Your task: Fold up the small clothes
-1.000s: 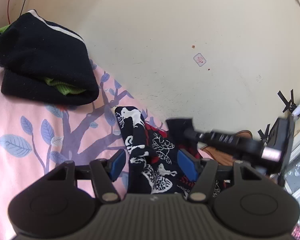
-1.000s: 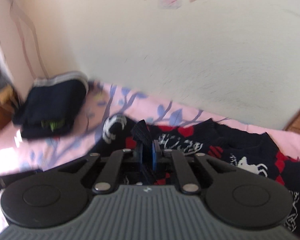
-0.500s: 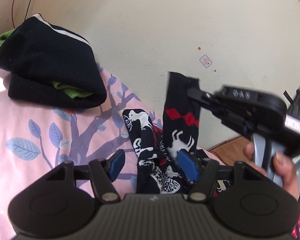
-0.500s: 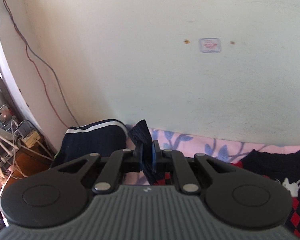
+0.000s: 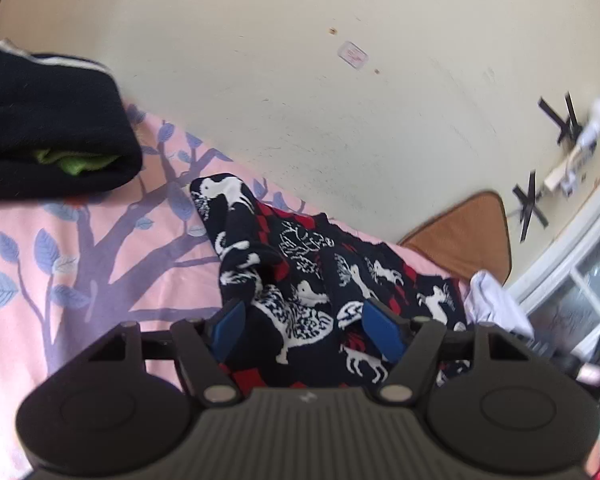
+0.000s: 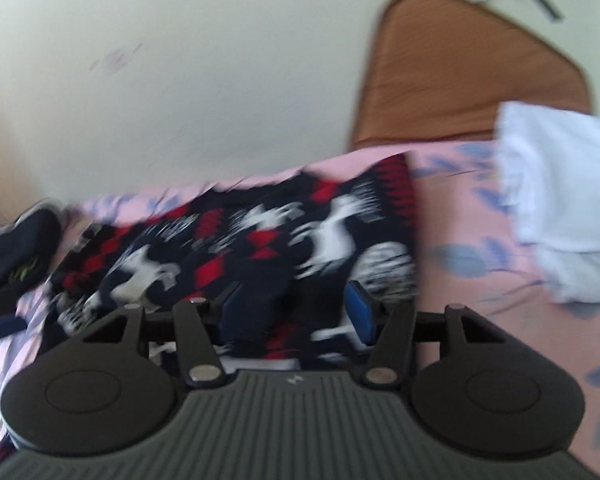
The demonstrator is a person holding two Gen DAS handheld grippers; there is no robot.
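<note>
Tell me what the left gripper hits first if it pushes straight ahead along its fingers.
Most likely the patterned socks: the black, red and white heap lies right between and ahead of the open left gripper, on the pink bedsheet. Beyond it stands the wall. Depth is hard to judge, so contact may be immediate.

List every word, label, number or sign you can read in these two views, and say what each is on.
No readable text in either view.
Small sticker on the wall: pinkish marks, too small to read; only a blur in the right wrist view.
Small pale mark on the left gripper body: a logo, not legible.
Patterned garment: pictures of animals, no words.
</note>
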